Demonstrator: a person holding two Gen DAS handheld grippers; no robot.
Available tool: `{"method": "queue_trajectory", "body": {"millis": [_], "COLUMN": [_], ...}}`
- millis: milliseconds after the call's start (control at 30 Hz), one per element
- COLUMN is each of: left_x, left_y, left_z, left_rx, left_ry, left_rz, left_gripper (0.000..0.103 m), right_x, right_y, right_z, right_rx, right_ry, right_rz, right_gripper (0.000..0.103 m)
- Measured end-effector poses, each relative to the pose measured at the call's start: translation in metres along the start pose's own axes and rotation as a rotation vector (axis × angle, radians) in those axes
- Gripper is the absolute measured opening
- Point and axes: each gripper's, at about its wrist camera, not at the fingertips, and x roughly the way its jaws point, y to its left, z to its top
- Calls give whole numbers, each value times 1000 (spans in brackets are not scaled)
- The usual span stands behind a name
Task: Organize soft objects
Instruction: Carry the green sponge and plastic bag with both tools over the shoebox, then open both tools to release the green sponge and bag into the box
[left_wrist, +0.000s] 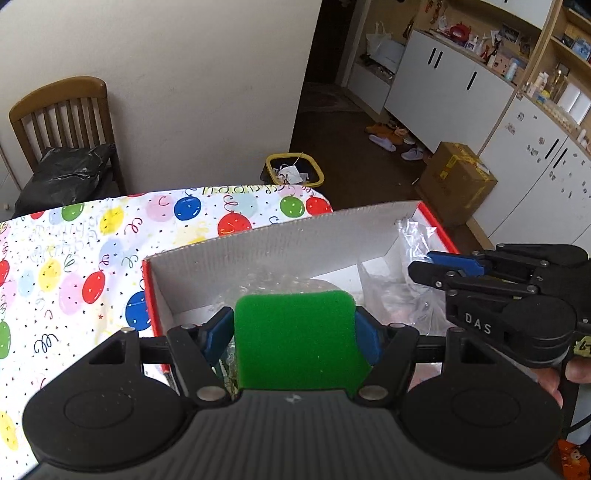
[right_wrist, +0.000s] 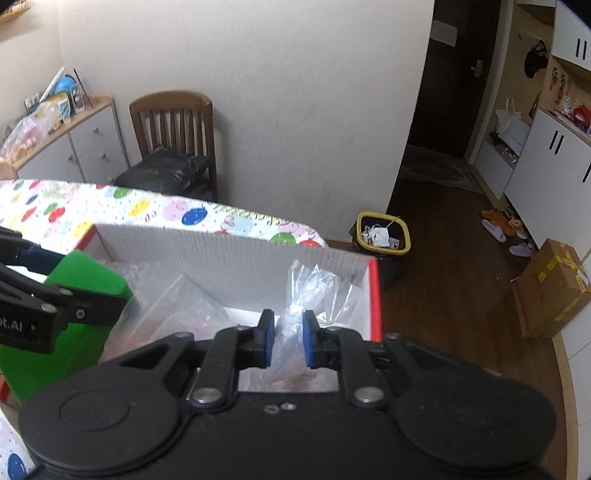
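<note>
Up close in the left wrist view, the left gripper (left_wrist: 295, 332) has its jaws clamped on a green sponge (left_wrist: 297, 339), held above the open white box (left_wrist: 280, 240) with red edges on the balloon-print counter (left_wrist: 74, 258). Bubble wrap (left_wrist: 284, 282) lies inside; the right gripper (left_wrist: 421, 266) hangs just to its right.

Next, in the right wrist view, the right gripper (right_wrist: 288, 338) has its jaws pinching a clear plastic bag (right_wrist: 317, 291) over the box's right end, with the sponge at the left.
</note>
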Motion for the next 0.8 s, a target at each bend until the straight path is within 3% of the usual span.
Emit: {"method": "queue_trajectory", "body": {"millis": [333, 633, 800], "left_x": [30, 29, 15], "left_y": [-7, -2, 2], "left_z": [-9, -10, -7], "left_rx": [33, 0, -6], "left_ry": [64, 54, 7], "left_rz": [20, 29, 31], "left_gripper": [70, 72, 74], "right_x": [21, 11, -3], "right_y": [9, -5, -17], "right_z": [-14, -9, -5], "right_rx": [-10, 41, 77], "right_ry": [69, 57, 29], "right_rz": [3, 31, 47], "right_gripper": [15, 24, 29]}}
